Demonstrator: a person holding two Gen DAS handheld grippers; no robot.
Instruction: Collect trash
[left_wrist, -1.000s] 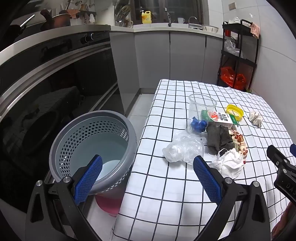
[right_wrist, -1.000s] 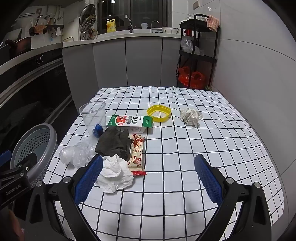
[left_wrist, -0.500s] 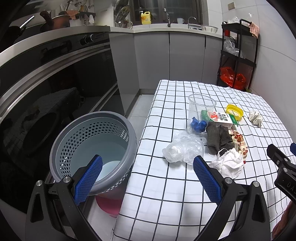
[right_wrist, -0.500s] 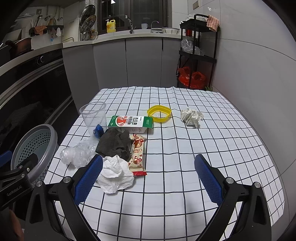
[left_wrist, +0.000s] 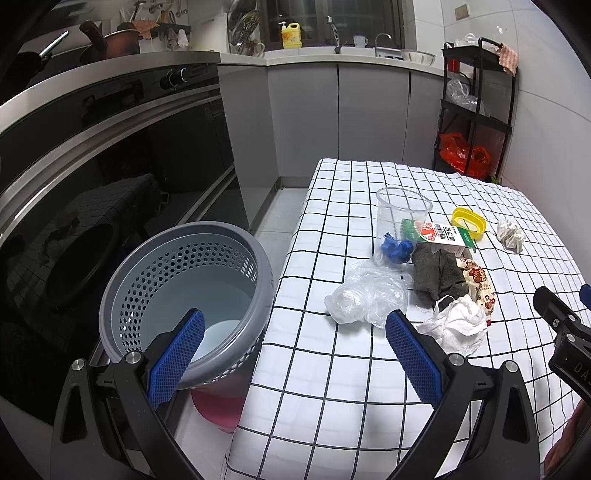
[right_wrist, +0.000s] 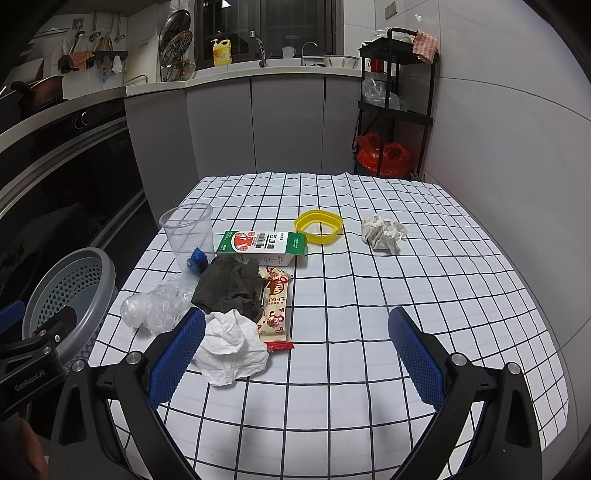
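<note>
"GenRobot.AI" on the left gripper (right_wrist: 33, 373) body; carton (right_wrist: 264, 244) print too small to read.

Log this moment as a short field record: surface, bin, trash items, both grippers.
surface: table with checked cloth
bin: grey perforated basket on the floor off the table's left edge, no table trash visible inside
trash on table: clear plastic cup, green carton, yellow ring, dark cloth, snack wrapper, white tissue, clear plastic bag, crumpled paper ball
left gripper: open, holding nothing
right gripper: open, holding nothing, white tissue beside its left finger
</note>
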